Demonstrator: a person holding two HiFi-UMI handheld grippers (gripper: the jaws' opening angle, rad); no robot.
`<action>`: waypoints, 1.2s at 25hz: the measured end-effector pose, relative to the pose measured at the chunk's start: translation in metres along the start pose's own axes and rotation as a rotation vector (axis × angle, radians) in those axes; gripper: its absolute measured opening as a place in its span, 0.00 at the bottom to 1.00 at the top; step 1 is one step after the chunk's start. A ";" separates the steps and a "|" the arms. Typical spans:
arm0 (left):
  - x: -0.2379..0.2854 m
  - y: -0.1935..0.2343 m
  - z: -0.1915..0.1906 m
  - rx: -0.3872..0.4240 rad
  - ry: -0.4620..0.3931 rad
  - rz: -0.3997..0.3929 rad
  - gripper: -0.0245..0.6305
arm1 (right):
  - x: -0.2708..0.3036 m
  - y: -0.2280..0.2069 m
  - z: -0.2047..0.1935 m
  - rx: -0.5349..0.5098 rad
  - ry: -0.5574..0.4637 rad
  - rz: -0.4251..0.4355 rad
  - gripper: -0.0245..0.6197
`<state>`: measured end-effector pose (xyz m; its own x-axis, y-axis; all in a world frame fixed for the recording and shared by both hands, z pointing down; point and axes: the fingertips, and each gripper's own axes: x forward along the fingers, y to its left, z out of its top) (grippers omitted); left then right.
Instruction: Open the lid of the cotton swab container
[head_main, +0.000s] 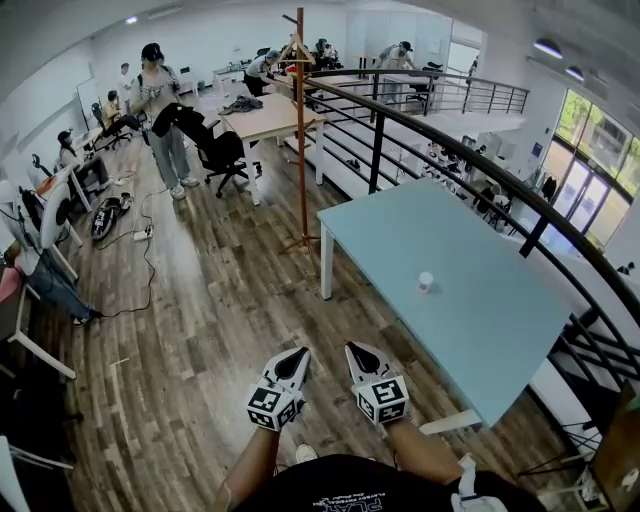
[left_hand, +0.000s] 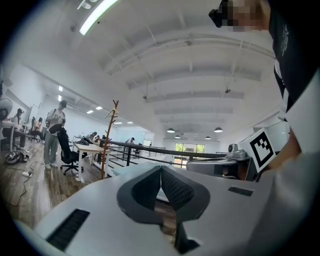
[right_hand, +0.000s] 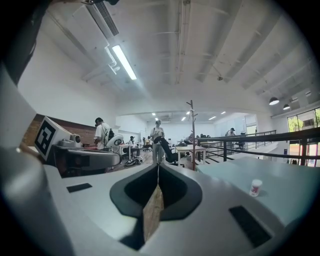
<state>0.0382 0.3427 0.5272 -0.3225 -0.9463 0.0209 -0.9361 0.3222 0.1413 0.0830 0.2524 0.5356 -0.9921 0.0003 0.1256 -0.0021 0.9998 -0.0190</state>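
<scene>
Held left gripper (head_main: 296, 356) and right gripper (head_main: 358, 351) side by side above the wooden floor, both jaw pairs pressed together on nothing, likely because the reach was not yet begun; left cotton swab container (head_main: 425, 282) upright near the middle of the blue table (head_main: 500, 350), well apart from both.

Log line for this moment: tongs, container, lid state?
left tongs: shut, empty | right tongs: shut, empty | swab container: upright on blue table, apart from both tongs | lid: looks closed

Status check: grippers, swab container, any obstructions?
Left gripper shut, empty; right gripper shut, empty. Cotton swab container upright on the blue table, untouched, ahead of both grippers. Path to it looks clear.
</scene>
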 end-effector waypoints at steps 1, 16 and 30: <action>-0.001 0.004 0.001 0.002 0.000 -0.006 0.06 | 0.007 0.002 0.001 0.002 -0.004 -0.004 0.07; -0.009 0.052 0.002 -0.011 0.004 -0.028 0.06 | 0.059 0.006 0.019 0.057 -0.041 -0.065 0.07; 0.045 0.065 0.003 -0.015 0.014 -0.006 0.06 | 0.093 -0.040 0.005 0.079 0.016 -0.015 0.07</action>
<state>-0.0377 0.3217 0.5346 -0.3149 -0.9485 0.0342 -0.9357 0.3163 0.1562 -0.0100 0.2119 0.5435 -0.9897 -0.0135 0.1425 -0.0273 0.9951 -0.0954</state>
